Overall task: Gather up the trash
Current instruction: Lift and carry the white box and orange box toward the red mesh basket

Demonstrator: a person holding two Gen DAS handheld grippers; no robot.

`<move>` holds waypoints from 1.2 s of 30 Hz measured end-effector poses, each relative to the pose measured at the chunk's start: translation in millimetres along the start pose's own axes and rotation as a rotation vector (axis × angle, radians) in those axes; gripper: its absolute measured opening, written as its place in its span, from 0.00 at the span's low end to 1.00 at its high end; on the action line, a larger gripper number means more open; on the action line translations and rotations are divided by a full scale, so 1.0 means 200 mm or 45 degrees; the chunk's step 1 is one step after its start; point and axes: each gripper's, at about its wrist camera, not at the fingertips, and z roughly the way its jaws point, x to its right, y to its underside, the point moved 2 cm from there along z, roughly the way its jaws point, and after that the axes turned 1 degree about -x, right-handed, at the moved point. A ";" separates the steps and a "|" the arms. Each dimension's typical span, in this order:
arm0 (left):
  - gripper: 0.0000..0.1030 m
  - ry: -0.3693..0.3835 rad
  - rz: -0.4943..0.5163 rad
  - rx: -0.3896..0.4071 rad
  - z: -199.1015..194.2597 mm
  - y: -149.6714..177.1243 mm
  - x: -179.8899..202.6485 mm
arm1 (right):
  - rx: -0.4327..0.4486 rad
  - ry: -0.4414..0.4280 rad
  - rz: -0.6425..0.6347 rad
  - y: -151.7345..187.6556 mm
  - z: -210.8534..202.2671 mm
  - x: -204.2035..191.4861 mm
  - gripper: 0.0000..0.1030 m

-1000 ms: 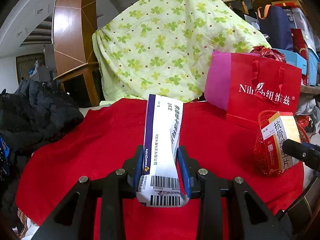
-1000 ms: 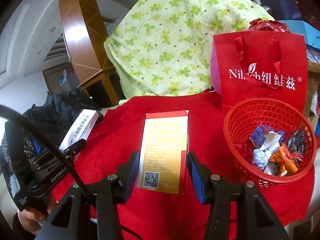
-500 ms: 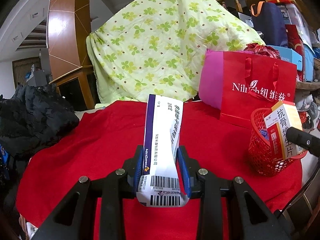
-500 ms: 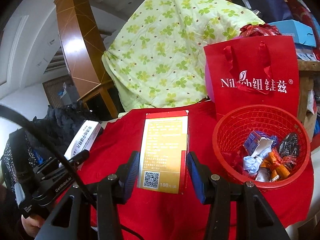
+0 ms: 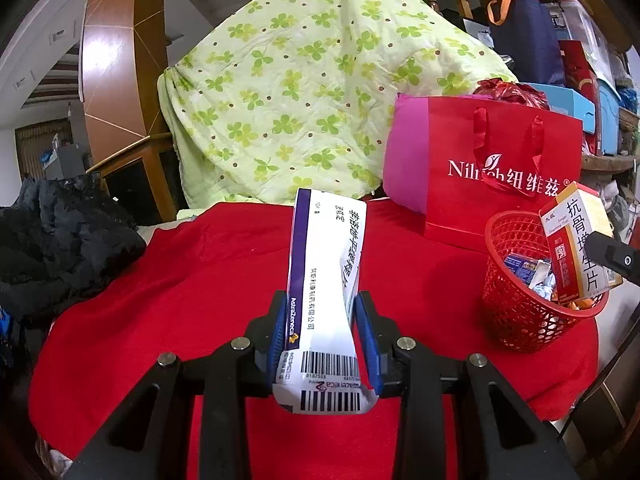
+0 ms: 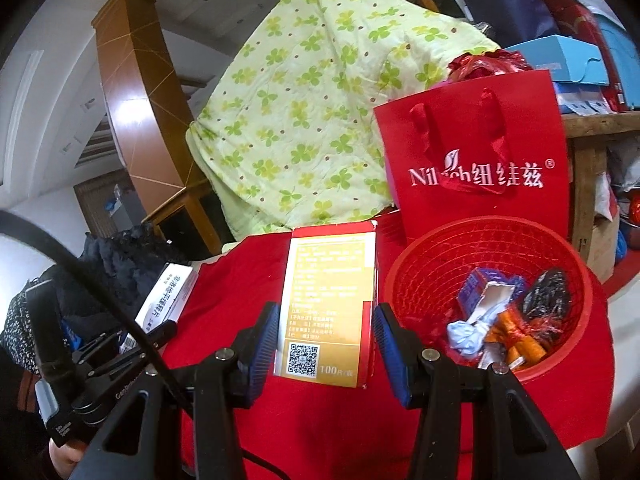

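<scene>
Right wrist view: right tool (image 6: pixel 326 340) clamps the yellow box (image 6: pixel 328 304) just left of the red basket (image 6: pixel 420 264).

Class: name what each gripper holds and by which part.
Left gripper: white medicine box, near its barcode end. Right gripper: yellow medicine box, by its lower sides.

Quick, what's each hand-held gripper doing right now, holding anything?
Left hand-held gripper: closed on the white and purple medicine box.
Right hand-held gripper: closed on the yellow and red medicine box, beside the red basket.
</scene>
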 end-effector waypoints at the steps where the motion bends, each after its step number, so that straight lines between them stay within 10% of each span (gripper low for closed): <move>1: 0.34 0.003 0.000 -0.001 0.00 0.00 0.00 | 0.002 0.002 0.005 0.00 0.00 0.01 0.50; 36: 0.34 0.160 0.111 0.020 0.05 -0.14 0.41 | 0.068 0.118 0.152 -0.06 -0.14 0.40 0.50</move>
